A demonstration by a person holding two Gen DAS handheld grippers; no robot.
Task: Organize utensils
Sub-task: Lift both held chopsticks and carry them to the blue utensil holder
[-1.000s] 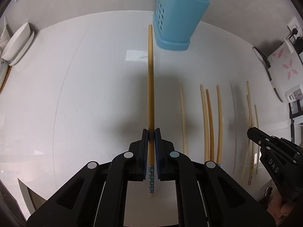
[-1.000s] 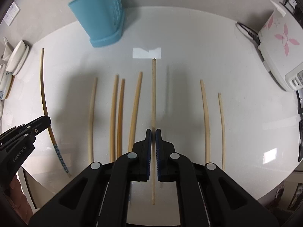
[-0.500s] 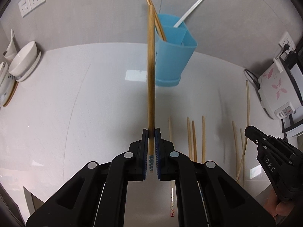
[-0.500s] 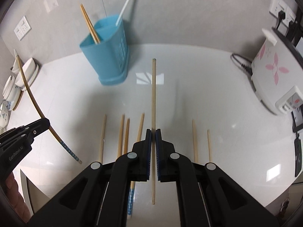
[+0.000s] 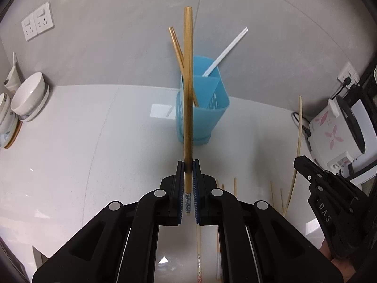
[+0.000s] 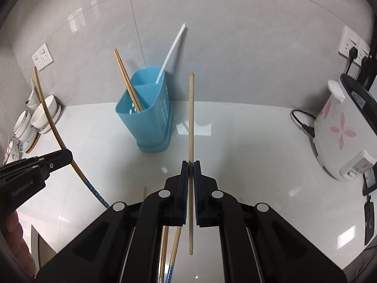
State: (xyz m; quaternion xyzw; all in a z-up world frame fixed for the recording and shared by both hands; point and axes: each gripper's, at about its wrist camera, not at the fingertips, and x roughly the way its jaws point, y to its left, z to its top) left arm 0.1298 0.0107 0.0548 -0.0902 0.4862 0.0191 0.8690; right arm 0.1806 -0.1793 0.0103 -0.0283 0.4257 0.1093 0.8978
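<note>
My left gripper (image 5: 187,166) is shut on a brown chopstick (image 5: 188,82) with a blue patterned end, held up off the counter and pointing at the blue utensil holder (image 5: 202,118). My right gripper (image 6: 191,166) is shut on a pale chopstick (image 6: 191,118), also raised, just right of the holder (image 6: 148,118). The holder contains a pair of brown chopsticks (image 6: 127,80) and a white pair (image 6: 172,49). Each gripper shows at the edge of the other's view, the right (image 5: 304,165) and the left (image 6: 63,156). Several loose chopsticks (image 5: 234,185) lie on the counter below.
White counter (image 5: 82,153) against a grey wall. Stacked bowls (image 5: 26,99) stand at the far left. A white rice cooker with pink flowers (image 6: 339,139) and its cord (image 6: 304,120) stand at the right. Wall sockets (image 5: 37,24) are on the wall.
Both grippers have risen and tilted up with their chopsticks, from low over the counter to facing the holder and wall. The loose chopsticks have dropped to the bottom of both views.
</note>
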